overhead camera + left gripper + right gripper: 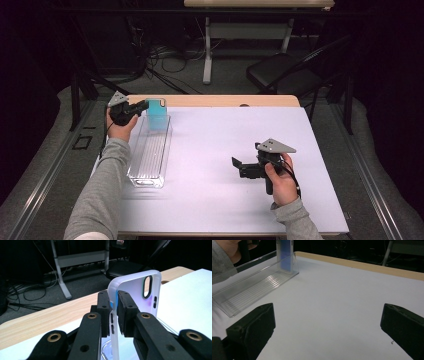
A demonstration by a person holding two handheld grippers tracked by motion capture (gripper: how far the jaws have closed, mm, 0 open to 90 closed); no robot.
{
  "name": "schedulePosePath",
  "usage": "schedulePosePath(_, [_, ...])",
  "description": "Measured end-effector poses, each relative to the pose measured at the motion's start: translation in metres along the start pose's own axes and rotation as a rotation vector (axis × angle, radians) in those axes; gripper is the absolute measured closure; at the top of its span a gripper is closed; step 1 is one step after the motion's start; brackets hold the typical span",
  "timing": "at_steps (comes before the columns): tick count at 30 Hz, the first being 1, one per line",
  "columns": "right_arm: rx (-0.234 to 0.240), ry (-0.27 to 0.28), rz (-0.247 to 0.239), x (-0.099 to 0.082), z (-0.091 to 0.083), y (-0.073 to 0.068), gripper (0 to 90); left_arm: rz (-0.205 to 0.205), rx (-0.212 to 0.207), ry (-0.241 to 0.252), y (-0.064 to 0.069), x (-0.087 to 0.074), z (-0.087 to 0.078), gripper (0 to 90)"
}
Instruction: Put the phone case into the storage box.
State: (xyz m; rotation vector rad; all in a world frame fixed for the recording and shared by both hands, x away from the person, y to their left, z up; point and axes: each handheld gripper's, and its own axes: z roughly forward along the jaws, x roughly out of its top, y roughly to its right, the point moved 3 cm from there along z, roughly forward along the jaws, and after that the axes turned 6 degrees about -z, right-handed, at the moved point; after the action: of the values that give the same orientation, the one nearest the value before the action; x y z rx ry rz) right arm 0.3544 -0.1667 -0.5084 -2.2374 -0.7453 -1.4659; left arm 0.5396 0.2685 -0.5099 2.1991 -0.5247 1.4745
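High view first: our left gripper (142, 106) stands at the far left of the tabletop (225, 150), and its jaws are closed on the edge of a phone case (156, 114), translucent white with a blue inside. In the left gripper view the pads clamp the rim of the case (130, 292) from both sides. The case stands upright at the far end of a clear plastic tray (149, 155), with its lower part inside the tray; whether it already rests on the tray floor we cannot tell.

We judge that the placing is almost done: the case is in the tray, and what is left is to release it and take the hand away. Our right gripper (245, 167) waits near the right middle of the tabletop, well apart from the tray, with its jaws wide open and nothing between them.

The surface is a plain white sheet on a light wooden board. Behind it the room is dark, with a grey floor, loose cables (165, 55), the leg of another table (207, 50) and a black chair (280, 70).
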Motion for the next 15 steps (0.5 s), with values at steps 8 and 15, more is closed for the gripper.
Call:
schedulePosePath(8, [0.004,0.0,0.006,-0.0004,0.0003,0.0001,0.0,-0.019,0.012,-0.009,-0.0053,-0.0019,-0.0015,81.2])
schedulePosePath(15, [0.001,0.006,0.006,-0.0002,0.0,0.001,0.0,-0.025,0.033,-0.02,-0.0074,-0.0027,-0.0023,80.7])
